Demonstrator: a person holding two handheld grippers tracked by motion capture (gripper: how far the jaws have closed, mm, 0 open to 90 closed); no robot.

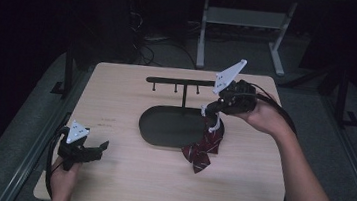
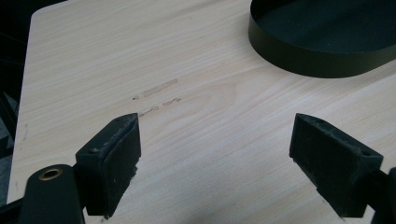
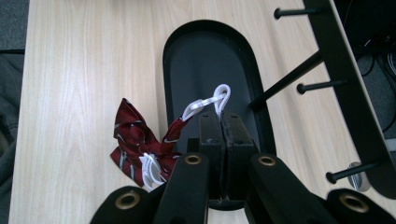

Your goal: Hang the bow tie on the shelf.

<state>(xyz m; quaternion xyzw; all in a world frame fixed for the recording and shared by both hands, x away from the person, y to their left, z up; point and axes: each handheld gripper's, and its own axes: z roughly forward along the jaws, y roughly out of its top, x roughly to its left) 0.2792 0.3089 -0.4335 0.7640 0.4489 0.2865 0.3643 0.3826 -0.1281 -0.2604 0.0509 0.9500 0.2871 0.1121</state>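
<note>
The right tongs [image 3: 223, 122] are clenched on a white cord loop [image 3: 218, 97], their two black jaws pressed flat together with the loop poking out beyond the tips. From that loop a dark red striped bow tie [image 3: 135, 142] hangs down and to the side, with more white cord bunched against its lower folds. In the high view the right tongs [image 1: 214, 109] are held up above the right end of a black oval tray [image 1: 163, 126], and the bow tie [image 1: 205, 147] dangles from them, its lower end reaching the table [image 1: 123, 175] just off the tray's right rim, toward the near edge. The tray sits about mid-table; from its far side a thin post rises to a black hanger bar [image 1: 178, 82] with short pegs, which runs parallel to the far edge. In the right gripper view that bar [image 3: 343, 70] crosses the upper right, its pegs pointing toward the tray [image 3: 187, 56].

The left tongs [image 2: 215, 154] are released, jaws spread wide with bare wood grain between them and nothing in their grip. They hover low over the near left corner of the table, well apart from the bow tie, and the tray's dark wall [image 2: 303, 63] shows ahead of them. In the high view the left tongs [image 1: 101, 148] point toward the middle of the table.
</note>
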